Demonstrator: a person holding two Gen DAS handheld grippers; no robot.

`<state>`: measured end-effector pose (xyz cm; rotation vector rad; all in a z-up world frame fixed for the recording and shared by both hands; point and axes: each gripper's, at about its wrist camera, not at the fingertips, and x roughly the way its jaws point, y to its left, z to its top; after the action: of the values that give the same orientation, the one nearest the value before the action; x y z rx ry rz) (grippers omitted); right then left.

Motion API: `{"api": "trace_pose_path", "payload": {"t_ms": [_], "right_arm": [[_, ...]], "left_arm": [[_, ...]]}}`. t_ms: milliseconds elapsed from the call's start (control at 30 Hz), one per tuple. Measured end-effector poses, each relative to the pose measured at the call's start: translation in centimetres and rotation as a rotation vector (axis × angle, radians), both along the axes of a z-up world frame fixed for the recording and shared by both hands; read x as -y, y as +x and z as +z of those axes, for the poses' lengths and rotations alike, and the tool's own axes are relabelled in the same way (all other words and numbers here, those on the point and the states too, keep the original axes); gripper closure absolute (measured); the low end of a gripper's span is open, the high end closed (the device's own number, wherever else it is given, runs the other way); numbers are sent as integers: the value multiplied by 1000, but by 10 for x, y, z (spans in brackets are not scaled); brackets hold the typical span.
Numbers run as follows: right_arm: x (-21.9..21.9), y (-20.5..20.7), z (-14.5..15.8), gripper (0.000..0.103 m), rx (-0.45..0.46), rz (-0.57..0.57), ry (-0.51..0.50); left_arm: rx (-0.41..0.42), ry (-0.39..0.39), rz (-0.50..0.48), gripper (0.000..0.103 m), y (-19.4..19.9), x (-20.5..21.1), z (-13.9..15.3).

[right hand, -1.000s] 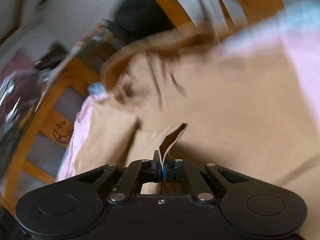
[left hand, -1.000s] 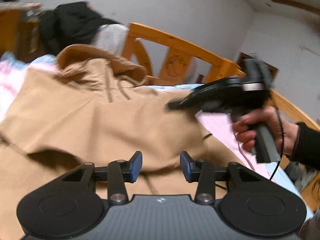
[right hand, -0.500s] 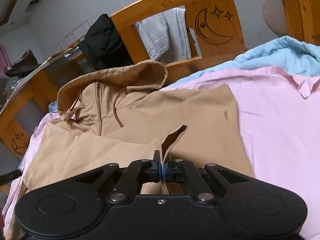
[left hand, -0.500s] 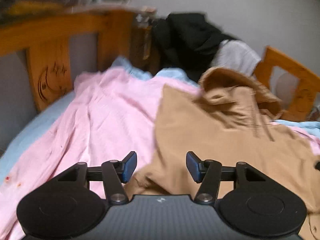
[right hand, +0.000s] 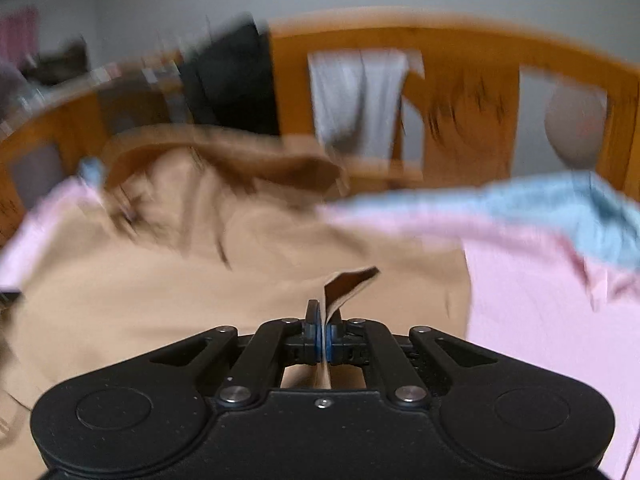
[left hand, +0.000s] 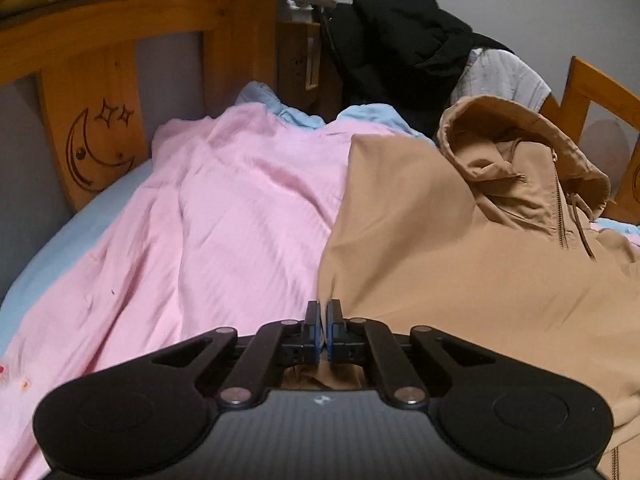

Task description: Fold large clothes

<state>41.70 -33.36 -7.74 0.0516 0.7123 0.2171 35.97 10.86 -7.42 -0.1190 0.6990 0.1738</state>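
Left gripper [left hand: 323, 312]: jaws drawn together at the jacket's left-hand edge, tan cloth showing just behind them, so they look to be pinching that edge, though the nipped cloth itself is hidden between the pads. Right gripper [right hand: 325, 316]: jaws clamped on a flap of the same tan fabric, which stands up between them and curls toward 1 o'clock. With both edges held, I judge the person is readying to lift or carry a side across for a fold. The tan hooded jacket [left hand: 460, 248] lies spread on the bed over a pink sheet [left hand: 224, 216], hood [left hand: 516, 136] toward 1 o'clock in the left view, zipper and drawcords below it. Beyond, at 12 o'clock, dark clothing [left hand: 404, 44] is heaped against the wooden bed frame [left hand: 96, 128], moon and stars carved at 10 o'clock. Blue bedding [right hand: 568, 204] shows at 2 o'clock in the right view, which is badly smeared. Against half a second ago: the left jaws stood wide apart over the jacket's edge and have since shut there; the right jaws' grip is unchanged, but that view was sharp then and is blurred now, so that hand is moving.
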Motion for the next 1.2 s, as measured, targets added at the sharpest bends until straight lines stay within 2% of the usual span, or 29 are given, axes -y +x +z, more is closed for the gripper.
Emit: {"api": "trace_pose_path", "payload": {"t_ms": [33, 67, 133, 233, 333, 400, 500, 533, 600, 667, 733, 800, 967, 1067, 1133, 1200], "right_arm": [[1, 1, -7, 84, -40, -24, -18], [4, -2, -9, 81, -44, -47, -17], [10, -15, -3, 58, -18, -66, 23], [9, -40, 9, 46, 34, -54, 38], [-2, -60, 9, 35, 30, 17, 1], [-11, -69, 1, 35, 7, 70, -62], [-17, -73, -21, 37, -42, 89, -181], [-15, -74, -27, 34, -39, 93, -188], [-6, -74, -28, 31, -47, 81, -152], [1, -73, -14, 33, -32, 52, -118], [4, -68, 12, 28, 26, 53, -89], [-9, -52, 37, 26, 84, 90, -143], [-70, 29, 69, 27, 215, 227, -283], [-115, 88, 72, 30, 223, 276, -315], [-144, 124, 71, 30, 198, 322, -320], [-165, 150, 70, 29, 179, 347, -369]], "left_arm": [[15, 17, 4, 90, -4, 2, 3], [25, 38, 7, 84, -8, 5, 8], [45, 74, 9, 52, -19, 11, 17], [114, 98, -45, 49, -38, 26, 30], [118, 61, -156, 46, -45, 48, 31], [69, 61, -221, 46, -38, 63, 20], [-57, 124, -205, 49, -20, 72, -5], [-84, 135, -198, 50, -15, 72, -11], [-72, 116, -198, 50, -15, 69, -11], [-73, 88, -200, 47, -15, 66, -5], [-55, 53, -184, 36, -19, 62, 1], [-28, 13, -165, 31, -23, 58, 3], [-44, -52, -149, 27, -25, 59, 7], [-51, -67, -146, 22, -29, 57, 12], [-43, -83, -142, 18, -34, 52, 16], [-36, -89, -144, 18, -39, 48, 19]]}}
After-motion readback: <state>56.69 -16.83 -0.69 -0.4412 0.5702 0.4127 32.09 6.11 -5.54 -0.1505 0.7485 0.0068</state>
